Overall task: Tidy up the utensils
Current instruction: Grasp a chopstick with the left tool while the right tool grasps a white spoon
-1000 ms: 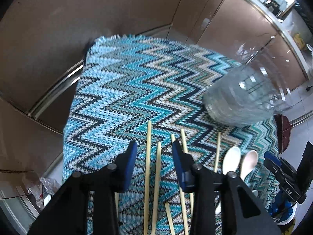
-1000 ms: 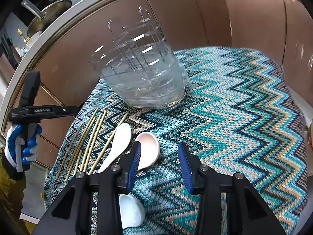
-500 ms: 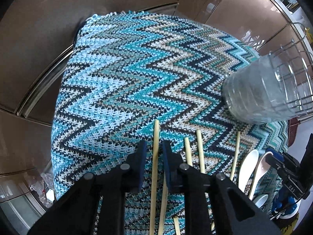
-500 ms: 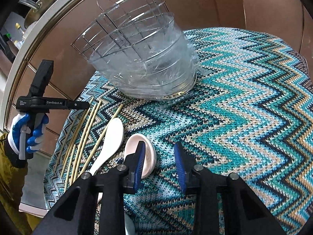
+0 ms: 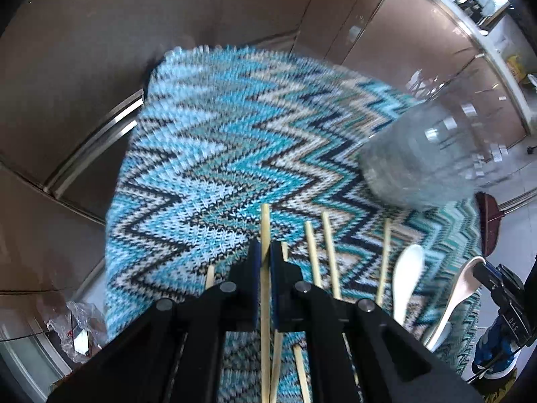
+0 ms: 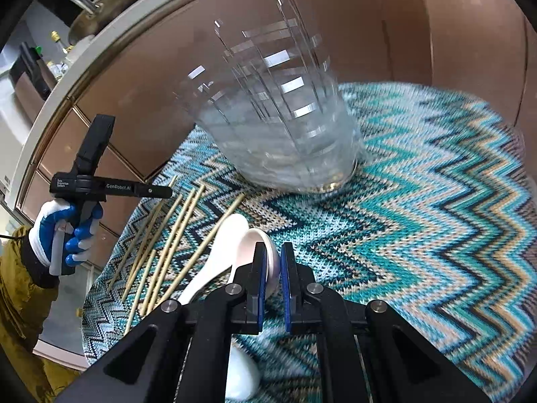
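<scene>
Chopstick (image 5: 265, 235) pinched in my left gripper (image 5: 265, 252), spoon (image 6: 268, 255) rim in right gripper (image 6: 272, 258); thin grips, either could slip out.

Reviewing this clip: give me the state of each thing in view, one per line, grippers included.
left gripper: shut on a chopstick.
held chopstick: pinched between the jaws, tip pointing away over the cloth.
loose chopsticks: lying flat on the cloth, scattered side by side.
right gripper: shut on the pinkish spoon.
pinkish spoon: bowl rim clamped.
white spoon: lying on the cloth, ungripped.
utensil holder: upright, looks empty.
</scene>
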Demonstrator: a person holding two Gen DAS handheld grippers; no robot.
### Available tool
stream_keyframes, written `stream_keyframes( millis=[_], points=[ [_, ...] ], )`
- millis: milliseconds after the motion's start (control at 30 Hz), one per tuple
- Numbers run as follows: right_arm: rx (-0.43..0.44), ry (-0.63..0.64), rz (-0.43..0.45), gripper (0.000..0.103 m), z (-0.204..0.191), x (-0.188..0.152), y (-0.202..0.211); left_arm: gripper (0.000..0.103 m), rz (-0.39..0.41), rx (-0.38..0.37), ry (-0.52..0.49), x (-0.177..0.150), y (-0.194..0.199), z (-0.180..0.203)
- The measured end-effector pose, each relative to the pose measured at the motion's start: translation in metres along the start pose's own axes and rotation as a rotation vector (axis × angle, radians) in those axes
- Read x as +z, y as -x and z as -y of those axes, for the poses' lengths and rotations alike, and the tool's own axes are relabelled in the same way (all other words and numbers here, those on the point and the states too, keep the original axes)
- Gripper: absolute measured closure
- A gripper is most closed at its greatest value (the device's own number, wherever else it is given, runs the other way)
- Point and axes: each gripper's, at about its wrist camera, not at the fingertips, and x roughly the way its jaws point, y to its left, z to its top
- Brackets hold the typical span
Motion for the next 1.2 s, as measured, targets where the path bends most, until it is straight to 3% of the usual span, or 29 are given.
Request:
stream_keyframes(
  millis=[233,533,800,1000,1200],
  points=[
    [-0.096,0.052,0.136,0.095,-0.024,0.006,0.069,0.098,0.157,-0.03,-0.062,-0.007,0.075,0.018],
    [-0.238,0.107,0.307,0.095,-0.048,0.037,0.134,0.098,0.387,-0.071,-0.132,0.01,0.157,0.057],
    [-0.416,0.162,0.479,0.095,-0.068,0.089,0.157,0.098,0.681,-0.239,-0.071,0.053,0.216,0.082],
    [-0.566,0.257,0.533,0.095,-0.088,0.117,0.136,0.098,0.832,-0.307,-0.02,0.085,0.21,0.103],
    [-0.675,0.322,0.537,0.095,-0.088,0.123,0.102,0.098,0.896,-0.241,-0.009,0.095,0.163,0.124]
  ],
)
